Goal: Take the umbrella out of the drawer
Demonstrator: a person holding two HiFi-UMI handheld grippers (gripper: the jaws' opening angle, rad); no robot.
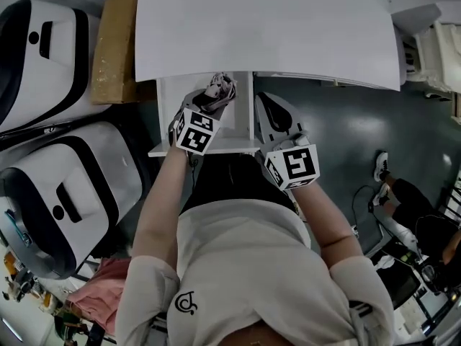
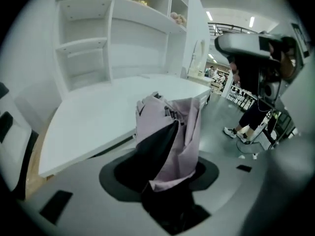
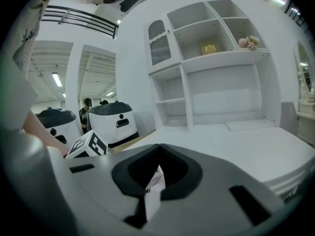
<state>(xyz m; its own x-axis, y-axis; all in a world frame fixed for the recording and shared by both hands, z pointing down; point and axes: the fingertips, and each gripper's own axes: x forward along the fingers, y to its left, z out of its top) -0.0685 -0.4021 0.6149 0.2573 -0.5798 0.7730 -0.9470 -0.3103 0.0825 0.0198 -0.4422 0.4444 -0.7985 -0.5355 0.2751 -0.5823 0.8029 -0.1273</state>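
"What furniture is there?"
"A white desk (image 1: 266,27) with a shelf hutch (image 3: 216,68), standing on a dark grey floor (image 1: 346,128)."
"Anything beside it?"
"Two white-and-black machines (image 1: 65,186). Strip lights (image 3: 57,79) glow overhead."

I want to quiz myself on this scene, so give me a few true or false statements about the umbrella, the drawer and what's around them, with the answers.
1. The left tool grips the folded pale pink fabric umbrella. True.
2. The white drawer is shut. False: it stands pulled out under the desk top.
3. The white-and-black rounded machines stand on the person's right. False: they are on the left.
4. A small yellow object sits on the white shelf unit. True.
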